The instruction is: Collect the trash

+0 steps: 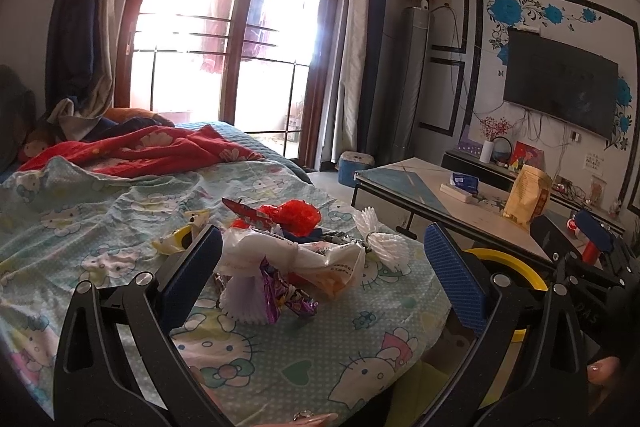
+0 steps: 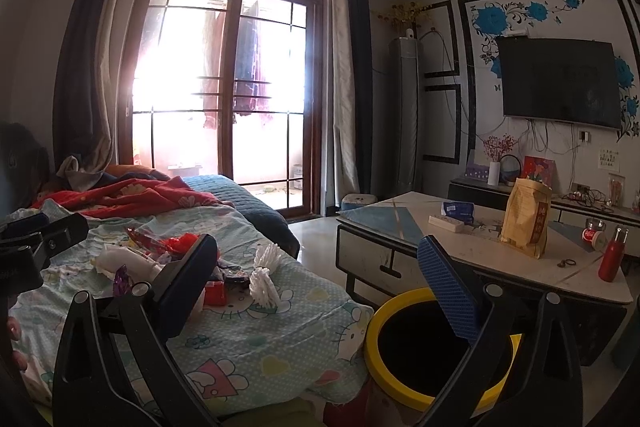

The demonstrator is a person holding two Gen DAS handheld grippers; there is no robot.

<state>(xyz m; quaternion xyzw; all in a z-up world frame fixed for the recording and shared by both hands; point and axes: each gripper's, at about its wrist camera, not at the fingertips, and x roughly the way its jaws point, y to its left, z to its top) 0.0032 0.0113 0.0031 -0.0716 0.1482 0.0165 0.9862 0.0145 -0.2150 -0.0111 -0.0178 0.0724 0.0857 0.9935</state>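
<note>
at the far left, a red blanket (image 1: 136, 147) lies bunched on the bed, beyond the pale green cartoon-cat sheet (image 1: 100, 211) that covers the near part. a yellow wrapper (image 1: 176, 239) sits on the sheet, just left of the main litter.

the left gripper (image 1: 324, 267) hangs released above the sheet, its blue-padded fingers (image 1: 456, 275) spread wide and holding nothing. between them in the left wrist view lies the trash pile (image 1: 280, 251): a crumpled white plastic bag (image 1: 288, 255), a purple foil wrapper (image 1: 280, 295) nearest the camera, a red mesh net (image 1: 296, 213) at the far side, and a white foam fruit net (image 1: 380, 235) just right of the bag. all of it rests on the sheet, near the bed's right edge.

the right gripper (image 2: 320, 283) is also released and empty, jaws wide, held over the gap between bed and bin. in its view the same pile (image 2: 160, 259) shows to the left, with a white foam net (image 2: 264, 279) beside it.

right of the bed, on the floor, stands a bin with a yellow rim (image 2: 380, 311) and a dark inside, just beside the bed's corner.

farther right is a low table (image 2: 400, 223) carrying a tan standing pouch (image 2: 524, 223), a blue tissue pack (image 2: 458, 209) and a red bottle (image 2: 612, 255). a dark television (image 2: 560, 83) hangs on the far wall.
</note>
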